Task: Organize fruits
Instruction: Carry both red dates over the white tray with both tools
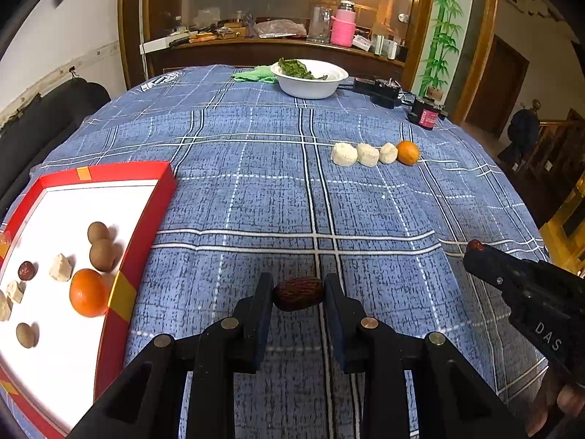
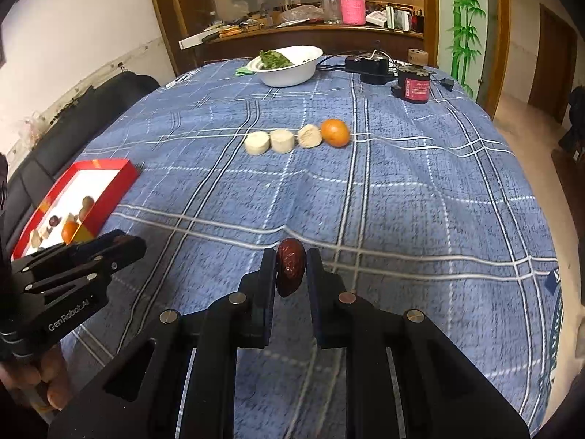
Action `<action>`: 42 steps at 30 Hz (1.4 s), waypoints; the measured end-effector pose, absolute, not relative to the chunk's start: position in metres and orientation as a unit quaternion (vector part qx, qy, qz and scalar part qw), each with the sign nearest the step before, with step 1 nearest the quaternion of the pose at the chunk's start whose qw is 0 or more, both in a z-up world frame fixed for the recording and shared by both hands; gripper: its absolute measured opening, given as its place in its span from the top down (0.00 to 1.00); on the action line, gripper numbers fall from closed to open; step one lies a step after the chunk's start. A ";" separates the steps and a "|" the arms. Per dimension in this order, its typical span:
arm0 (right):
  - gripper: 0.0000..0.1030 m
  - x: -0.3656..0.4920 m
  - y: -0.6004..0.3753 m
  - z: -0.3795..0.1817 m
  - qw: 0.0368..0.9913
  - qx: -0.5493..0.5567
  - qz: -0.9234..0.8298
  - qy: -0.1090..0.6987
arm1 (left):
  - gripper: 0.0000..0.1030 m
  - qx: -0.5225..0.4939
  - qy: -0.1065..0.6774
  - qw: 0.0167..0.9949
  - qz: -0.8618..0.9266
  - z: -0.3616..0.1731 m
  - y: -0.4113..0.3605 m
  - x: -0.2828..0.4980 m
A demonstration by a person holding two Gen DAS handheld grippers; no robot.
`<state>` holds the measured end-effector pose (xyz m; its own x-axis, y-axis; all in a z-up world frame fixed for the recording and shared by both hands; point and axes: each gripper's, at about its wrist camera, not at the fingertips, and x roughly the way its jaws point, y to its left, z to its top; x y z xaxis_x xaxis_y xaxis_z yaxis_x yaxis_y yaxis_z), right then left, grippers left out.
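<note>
Red dates, two of them, one per gripper. Left date [image 1: 299, 293] pinched crosswise by its two ends in the left gripper [image 1: 298, 287], which is closed tight on it, just above the blue checked cloth [image 1: 365, 212] and to the right of the red tray [image 1: 146, 216]. Right date [image 2: 290, 270] clamped upright by its flanks in the right gripper [image 2: 290, 261], likewise closed on it, above the near middle of the cloth.

Probably very light. Wrinkled, glossy, leathery skin, likely over slightly yielding flesh and a hard stone. Not fragile, but oval and tapered, so apt to squirt out of an end-to-end pinch. Safer taken across the broad middle, as on the right, with gentle pressure only.

Tray: shallow card, red rim with yellow bands, smooth white floor. Inside, a matte orange [image 1: 87, 292], round brown longan-like fruits [image 1: 103, 254], another dark date [image 1: 26, 270] and pale chalky chunks [image 1: 60, 267].

Farther out on the cloth, a tidy row: three cream, crumbly-looking cylinders [image 1: 367, 154] side by side, then a second orange [image 1: 408, 152] at the right end. Beyond, a white bowl [image 1: 310, 89] of green leaves. Cloth woven, slightly rumpled, probably grippy rather than slick, so little risk of rolling once set down.
</note>
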<state>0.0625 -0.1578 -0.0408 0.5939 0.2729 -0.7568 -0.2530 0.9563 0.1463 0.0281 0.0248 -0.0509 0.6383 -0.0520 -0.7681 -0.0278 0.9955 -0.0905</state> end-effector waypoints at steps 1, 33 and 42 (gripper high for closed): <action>0.86 0.061 -0.157 -0.041 0.892 0.011 0.147 0.426 | 0.73 -0.046 0.425 0.904 -0.005 -0.052 0.024 0.027; 0.86 0.035 -0.116 -0.037 0.891 -0.004 0.203 0.406 | 0.74 -0.066 0.379 0.922 0.054 -0.024 0.062 -0.016; 0.85 0.030 -0.048 -0.023 0.878 -0.037 0.274 0.391 | 0.74 -0.098 0.366 0.918 0.121 -0.017 0.121 -0.037</action>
<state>0.0298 -0.0478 -0.0226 0.5449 0.4520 -0.7063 -0.5103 0.8471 0.1484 -0.0366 0.1213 -0.0167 0.7033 0.1496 -0.6950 -0.2935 0.9515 -0.0921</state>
